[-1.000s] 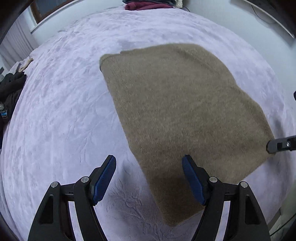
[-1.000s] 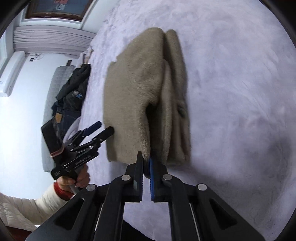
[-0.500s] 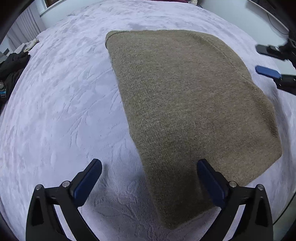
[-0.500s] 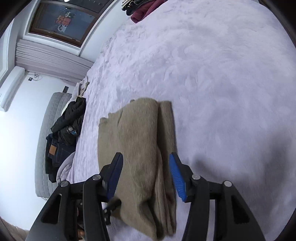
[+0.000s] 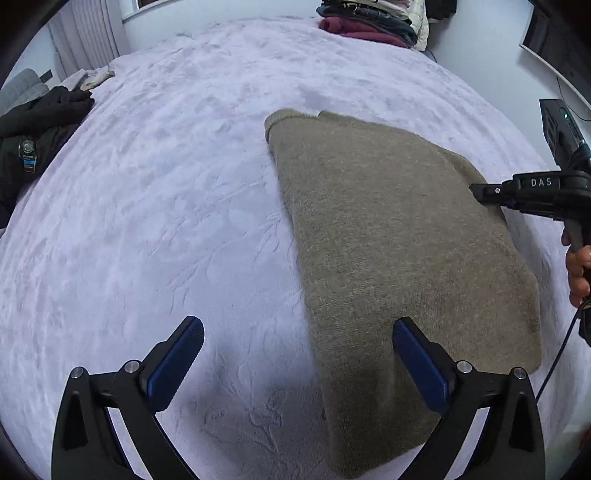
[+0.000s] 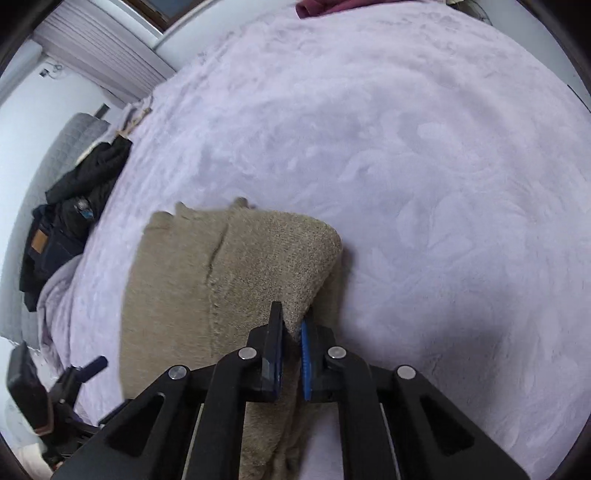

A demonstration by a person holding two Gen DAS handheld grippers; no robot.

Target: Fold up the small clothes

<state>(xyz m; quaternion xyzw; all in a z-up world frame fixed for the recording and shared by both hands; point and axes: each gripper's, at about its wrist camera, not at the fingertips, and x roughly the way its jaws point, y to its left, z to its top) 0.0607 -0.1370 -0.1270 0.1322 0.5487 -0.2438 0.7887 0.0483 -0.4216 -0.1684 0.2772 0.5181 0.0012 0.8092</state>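
Observation:
A folded tan knit garment (image 5: pixel 399 243) lies on the lilac plush bed cover (image 5: pixel 166 206). My left gripper (image 5: pixel 295 354) is open and empty, hovering over the garment's near left edge. In the left wrist view my right gripper (image 5: pixel 476 190) reaches in over the garment's right edge. In the right wrist view the right gripper (image 6: pixel 291 325) is shut on a raised fold of the tan garment (image 6: pixel 229 266), with fabric pinched between its pads. The left gripper (image 6: pixel 88 365) shows at that view's lower left.
A pile of dark clothes (image 5: pixel 33 136) lies at the bed's left edge, also in the right wrist view (image 6: pixel 70 221). A stack of folded clothes (image 5: pixel 373 18) sits at the far end. A dark device (image 5: pixel 559 129) stands at the right by the wall.
My right gripper opened half a second ago, then shut again on the garment's right edge fold. My left gripper opened wider and pulled back, showing more of the bed.

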